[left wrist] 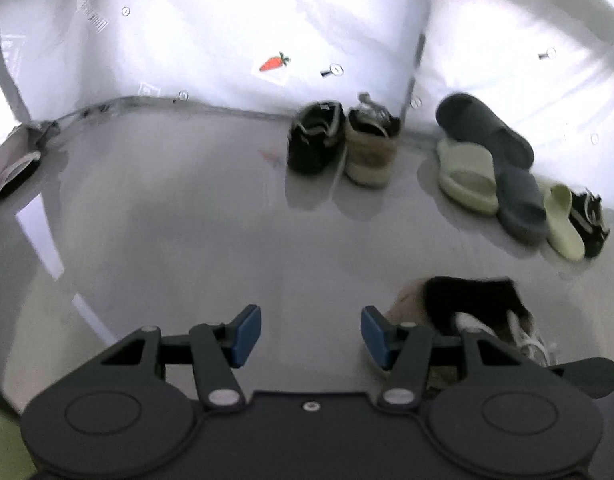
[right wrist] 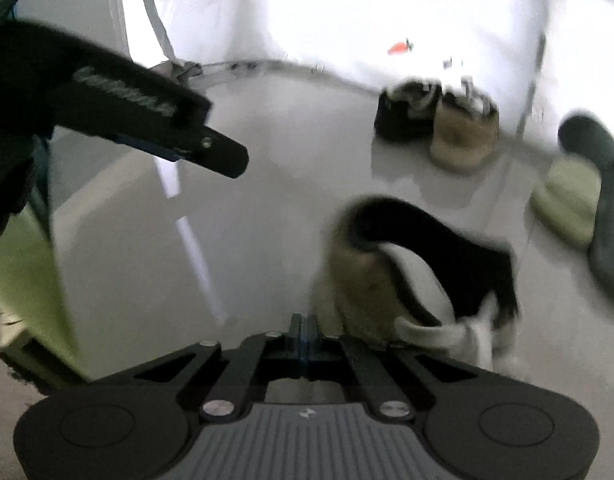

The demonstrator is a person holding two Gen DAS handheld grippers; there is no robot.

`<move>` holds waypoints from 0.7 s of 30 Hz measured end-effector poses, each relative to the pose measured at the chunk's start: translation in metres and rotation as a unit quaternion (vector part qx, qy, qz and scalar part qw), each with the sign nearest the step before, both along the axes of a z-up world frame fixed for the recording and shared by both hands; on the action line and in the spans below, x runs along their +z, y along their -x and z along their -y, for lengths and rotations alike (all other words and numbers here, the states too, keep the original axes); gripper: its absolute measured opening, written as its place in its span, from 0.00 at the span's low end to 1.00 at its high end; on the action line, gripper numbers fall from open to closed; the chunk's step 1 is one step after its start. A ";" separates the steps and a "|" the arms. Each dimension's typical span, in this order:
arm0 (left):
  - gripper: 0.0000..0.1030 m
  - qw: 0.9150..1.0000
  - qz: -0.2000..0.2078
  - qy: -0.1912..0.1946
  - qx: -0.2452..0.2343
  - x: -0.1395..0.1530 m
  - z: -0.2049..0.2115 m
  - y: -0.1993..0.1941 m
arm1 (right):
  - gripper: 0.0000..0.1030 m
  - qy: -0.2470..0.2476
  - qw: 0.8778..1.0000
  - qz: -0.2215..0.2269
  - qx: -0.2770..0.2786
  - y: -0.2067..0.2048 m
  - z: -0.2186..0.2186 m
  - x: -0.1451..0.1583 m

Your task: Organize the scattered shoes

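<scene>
A glossy grey floor [left wrist: 195,220] fills most of the left wrist view and reflects pale streaks of light. Behind it hangs a white plastic sheet wall [left wrist: 211,32] with small printed symbols. A small orange carrot picture [left wrist: 273,63] sits on this sheet. At the left edge lies a crumpled grey-white piece of material [left wrist: 11,164], blurred.

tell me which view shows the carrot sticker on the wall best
The left wrist view: the carrot sticker is fairly sharp there, its orange body and green top clear against the white wall. In the right wrist view the sticker is only a small, blurred orange smear washed out by glare.
</scene>
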State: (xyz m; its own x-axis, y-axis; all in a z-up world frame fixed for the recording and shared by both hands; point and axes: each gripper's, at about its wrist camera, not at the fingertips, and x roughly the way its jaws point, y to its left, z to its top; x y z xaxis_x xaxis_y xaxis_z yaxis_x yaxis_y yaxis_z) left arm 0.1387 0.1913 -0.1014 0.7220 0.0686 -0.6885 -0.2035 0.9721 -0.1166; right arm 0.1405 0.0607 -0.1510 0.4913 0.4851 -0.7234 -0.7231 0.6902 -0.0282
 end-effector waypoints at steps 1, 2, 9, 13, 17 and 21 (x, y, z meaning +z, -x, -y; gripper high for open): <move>0.55 1.000 0.000 0.003 -0.003 -0.001 -0.008 -0.005 | 0.00 0.005 1.000 0.003 -0.002 -0.002 -0.009 0.000; 0.55 1.000 0.000 0.007 -0.007 -0.002 -0.014 -0.010 | 0.00 0.009 1.000 0.004 -0.004 -0.004 -0.016 0.001; 0.55 0.998 -0.005 0.037 -0.048 -0.010 -0.033 -0.038 | 0.07 -0.003 1.000 -0.001 -0.018 0.001 -0.030 0.015; 0.55 0.998 0.012 0.030 -0.059 -0.007 -0.035 -0.045 | 0.73 -0.021 0.991 0.093 -0.096 0.012 -0.014 0.048; 0.55 0.998 0.012 0.049 -0.032 -0.010 -0.046 -0.050 | 0.98 -0.030 0.971 0.069 -0.226 -0.014 0.012 0.040; 0.55 0.998 0.001 0.067 -0.008 -0.015 -0.053 -0.053 | 0.98 -0.058 0.962 -0.033 -0.263 -0.045 0.028 0.013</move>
State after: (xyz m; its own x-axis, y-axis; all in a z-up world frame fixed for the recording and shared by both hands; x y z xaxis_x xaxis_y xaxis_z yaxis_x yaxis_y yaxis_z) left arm 0.1915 0.2445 -0.1163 0.7231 -0.0349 -0.6898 -0.1888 0.9507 -0.2460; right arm 0.1850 0.0332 -0.1379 0.6461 0.2611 -0.7172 -0.2694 0.9572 0.1058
